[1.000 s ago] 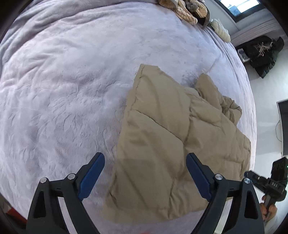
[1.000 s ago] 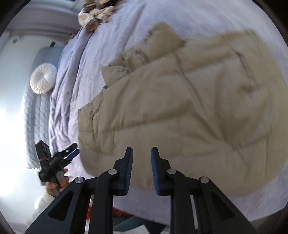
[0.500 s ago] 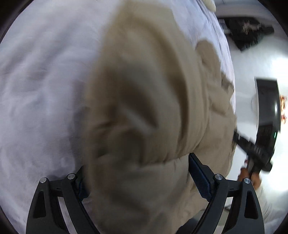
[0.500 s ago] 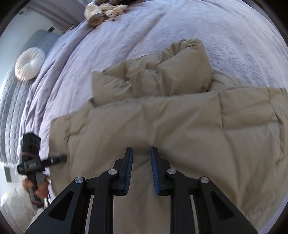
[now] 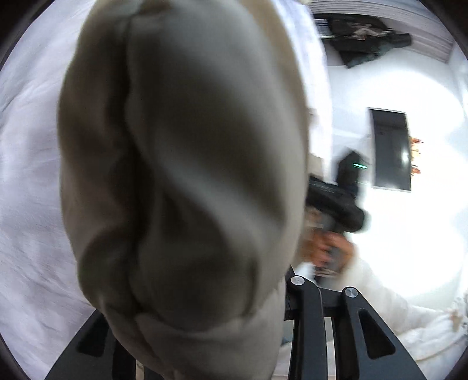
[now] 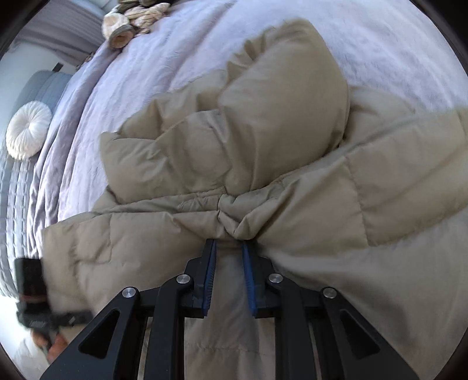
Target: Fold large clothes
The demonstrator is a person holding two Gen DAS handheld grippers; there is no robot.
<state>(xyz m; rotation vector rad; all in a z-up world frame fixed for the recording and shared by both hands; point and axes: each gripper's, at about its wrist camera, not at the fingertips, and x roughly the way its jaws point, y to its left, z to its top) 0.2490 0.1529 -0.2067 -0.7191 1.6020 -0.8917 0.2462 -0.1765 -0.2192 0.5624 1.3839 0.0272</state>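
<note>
A tan puffer jacket [image 6: 292, 163] lies on a lilac bed cover [image 6: 175, 58]. My right gripper [image 6: 228, 248] is shut on a pinched fold of the jacket near its lower hem, with cloth bunched between the blue pads. In the left wrist view the jacket [image 5: 181, 175] fills most of the frame, close and blurred, bulging over my left gripper [image 5: 204, 309]; the cloth hides its fingertips, and only the black arms show. The other gripper shows at the left of the right wrist view [image 6: 32, 295] and at the right of the left wrist view [image 5: 336, 201].
A round white cushion [image 6: 27, 133] sits at the bed's left side. Beige knitted items [image 6: 131, 17] lie at the far end. Dark clothes [image 5: 368, 38] and a dark panel [image 5: 390, 149] stand against the white wall to the right.
My left gripper has pushed into the jacket, which now covers its fingers. My right gripper has moved onto the jacket and closed on a fold; the jacket has bunched up.
</note>
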